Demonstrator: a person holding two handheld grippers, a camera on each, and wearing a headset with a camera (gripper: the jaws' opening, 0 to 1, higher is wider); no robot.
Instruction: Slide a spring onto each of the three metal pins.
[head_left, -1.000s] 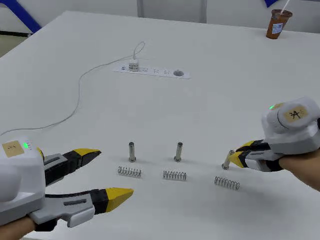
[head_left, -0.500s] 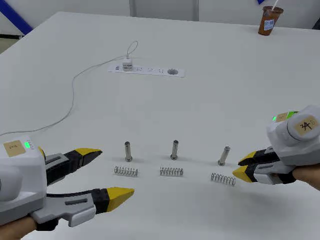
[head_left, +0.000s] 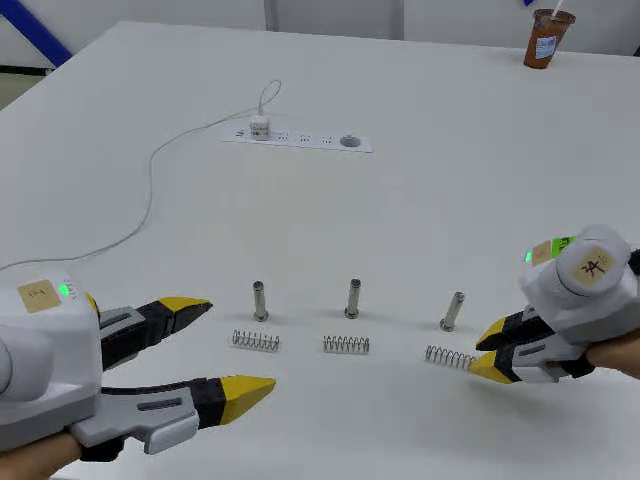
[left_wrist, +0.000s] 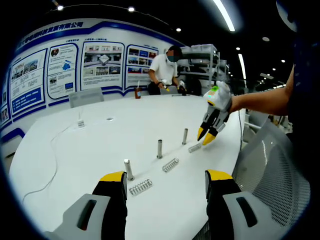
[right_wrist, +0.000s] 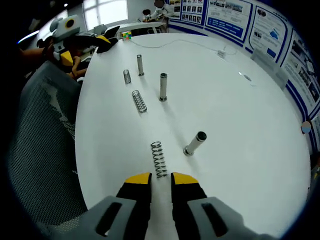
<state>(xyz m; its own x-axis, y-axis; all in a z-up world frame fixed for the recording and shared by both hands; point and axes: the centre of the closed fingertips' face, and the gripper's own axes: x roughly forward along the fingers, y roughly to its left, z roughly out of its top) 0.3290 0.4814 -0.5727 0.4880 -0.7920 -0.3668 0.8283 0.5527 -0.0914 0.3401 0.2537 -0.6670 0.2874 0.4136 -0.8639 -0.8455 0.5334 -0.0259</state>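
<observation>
Three metal pins stand upright in a row on the white table: left (head_left: 260, 300), middle (head_left: 353, 298), right (head_left: 453, 310). A spring lies in front of each: left (head_left: 256, 341), middle (head_left: 346, 344), right (head_left: 446, 356). My right gripper (head_left: 489, 350) is low at the right spring's right end, its jaws open a little. In the right gripper view that spring (right_wrist: 158, 158) ends just at the gap of the right gripper (right_wrist: 161, 179), with the right pin (right_wrist: 194, 143) beside it. My left gripper (head_left: 226, 345) hovers wide open left of the left spring (left_wrist: 140, 186), holding nothing.
A white power strip (head_left: 297, 141) with a plugged cable lies mid-table behind the pins. A brown drink cup (head_left: 547, 38) stands at the far right edge. A grey mesh chair (right_wrist: 40, 150) is at the table's near side. A person (left_wrist: 164, 70) stands beyond the far end.
My right gripper has dropped from beside the right pin to the right spring's end. The left gripper stays where it was, still open.
</observation>
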